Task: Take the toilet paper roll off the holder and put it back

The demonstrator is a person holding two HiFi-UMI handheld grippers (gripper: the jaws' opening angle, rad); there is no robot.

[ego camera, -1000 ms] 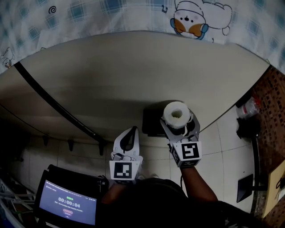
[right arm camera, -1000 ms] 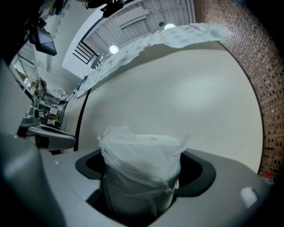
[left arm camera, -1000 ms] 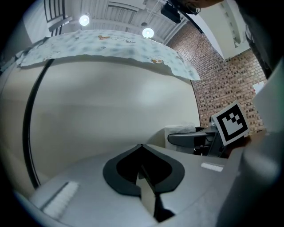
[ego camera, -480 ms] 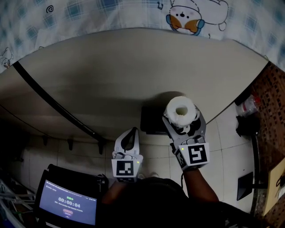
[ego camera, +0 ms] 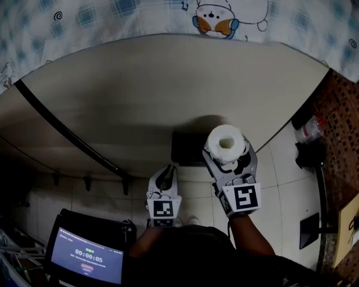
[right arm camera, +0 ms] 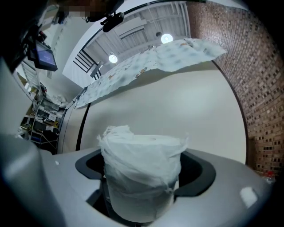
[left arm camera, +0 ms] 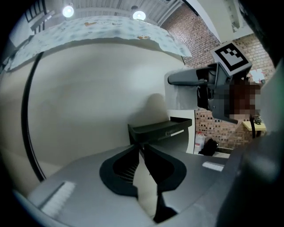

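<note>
A white toilet paper roll (ego camera: 225, 144) stands upright between the jaws of my right gripper (ego camera: 227, 152), which is shut on it, just right of the black holder (ego camera: 187, 149) on the beige wall. In the right gripper view the roll (right arm camera: 141, 170) fills the space between the jaws, its wrap crumpled at the top. My left gripper (ego camera: 166, 174) hangs below and left of the holder, apart from it. Its jaws are opening, with a narrow gap and nothing between them. From the left gripper view the holder (left arm camera: 159, 129) lies straight ahead of the left gripper (left arm camera: 143, 153).
A black strip (ego camera: 67, 132) runs diagonally across the beige wall on the left. A patterned cloth (ego camera: 112, 17) hangs along the top. A brick wall (ego camera: 342, 123) and a dark object (ego camera: 307, 154) stand at the right. A timer screen (ego camera: 87, 259) sits at the lower left.
The left gripper has drawn back toward me and its jaws have parted slightly. The right gripper still holds the roll, shifted a little to the right of the holder.
</note>
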